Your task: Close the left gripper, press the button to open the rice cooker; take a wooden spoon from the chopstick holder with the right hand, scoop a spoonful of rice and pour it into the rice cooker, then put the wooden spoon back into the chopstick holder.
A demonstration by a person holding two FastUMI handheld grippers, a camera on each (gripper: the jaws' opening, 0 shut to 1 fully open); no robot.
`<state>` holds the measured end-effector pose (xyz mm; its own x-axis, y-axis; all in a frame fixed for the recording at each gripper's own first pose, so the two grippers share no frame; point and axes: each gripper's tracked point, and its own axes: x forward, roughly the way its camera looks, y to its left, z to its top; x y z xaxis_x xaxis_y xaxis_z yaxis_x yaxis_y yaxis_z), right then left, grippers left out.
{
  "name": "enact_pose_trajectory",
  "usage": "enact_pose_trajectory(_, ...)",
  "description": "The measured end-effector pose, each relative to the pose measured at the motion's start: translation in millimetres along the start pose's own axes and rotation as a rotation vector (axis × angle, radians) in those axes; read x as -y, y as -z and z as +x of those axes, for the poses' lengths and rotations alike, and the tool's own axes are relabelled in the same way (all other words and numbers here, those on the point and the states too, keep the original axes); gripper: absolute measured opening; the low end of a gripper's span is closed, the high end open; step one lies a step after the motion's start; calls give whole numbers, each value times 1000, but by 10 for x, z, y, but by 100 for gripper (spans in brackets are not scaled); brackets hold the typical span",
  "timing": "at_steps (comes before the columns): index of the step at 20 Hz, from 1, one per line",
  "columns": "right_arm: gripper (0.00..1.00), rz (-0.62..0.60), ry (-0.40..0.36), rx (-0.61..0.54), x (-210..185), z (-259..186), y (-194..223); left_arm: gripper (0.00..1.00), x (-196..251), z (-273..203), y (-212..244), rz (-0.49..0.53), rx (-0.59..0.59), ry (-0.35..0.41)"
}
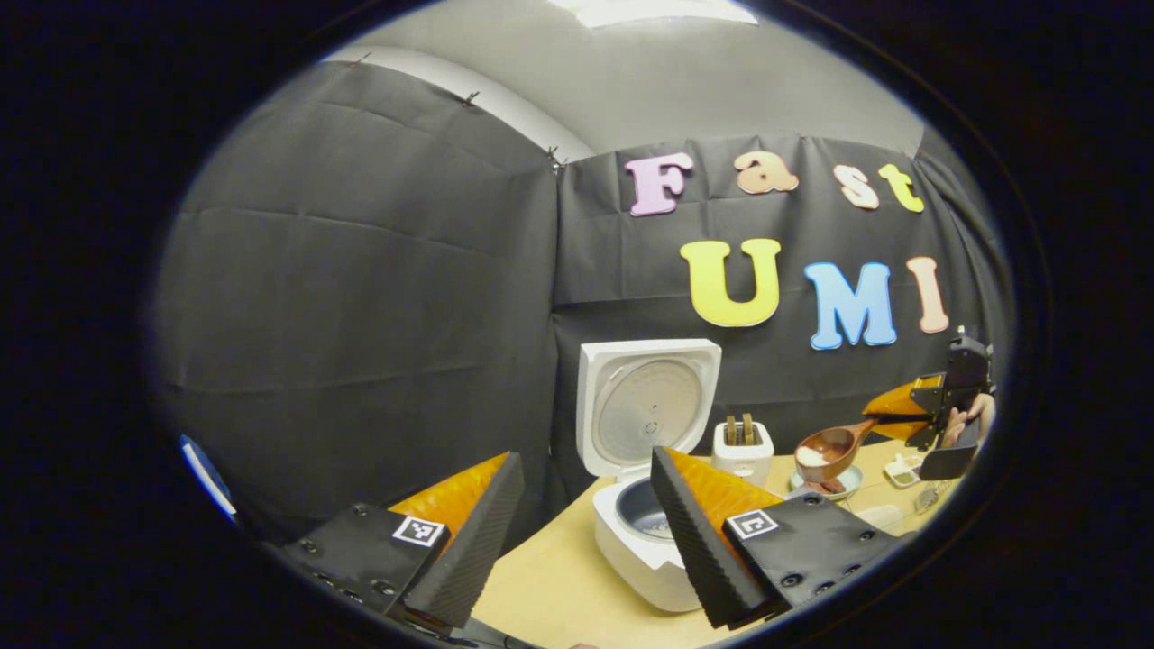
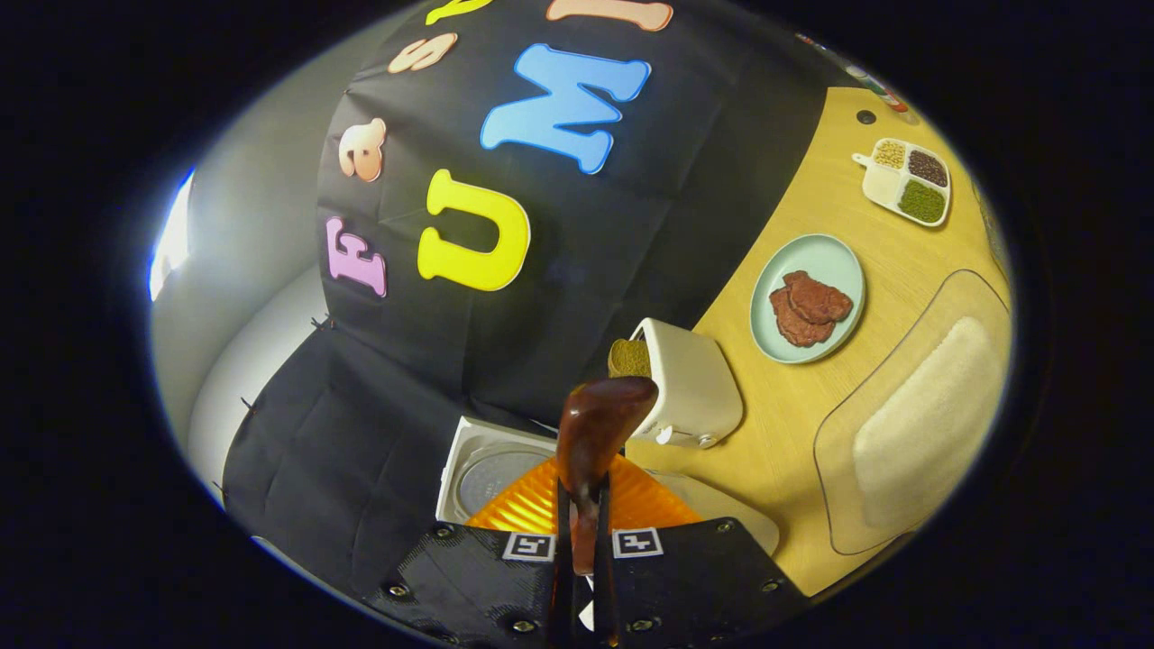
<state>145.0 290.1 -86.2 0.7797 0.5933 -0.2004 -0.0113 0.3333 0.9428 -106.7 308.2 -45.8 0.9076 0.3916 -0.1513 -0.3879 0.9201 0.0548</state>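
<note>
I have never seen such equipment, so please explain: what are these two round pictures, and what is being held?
There is no robot here. A person holds a two-finger tool in each hand, and each tool carries a camera looking along its own fingers.

The left gripper view shows the left gripper open, holding nothing. Beyond it the rice cooker stands on the wooden table with its lid up. Farther right, the other tool carries a wooden spoon with white rice in its bowl.

The right gripper view shows the right gripper shut on that spoon's handle. Also on the table: a toaster, a plate of brown food and a divided dish of grains.
</note>
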Motion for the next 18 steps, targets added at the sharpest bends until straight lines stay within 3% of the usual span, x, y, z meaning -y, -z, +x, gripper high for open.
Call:
enact_pose_trajectory(11, 9, -238, 27, -148, -187, 779, 741, 100, -557, -188, 216, -21, -39, -110)
enact_pose_trajectory(18, 9, -547, 92, -229, -79, 1173, 1174, 100, -846, -293, 303, -31, -66, -176)
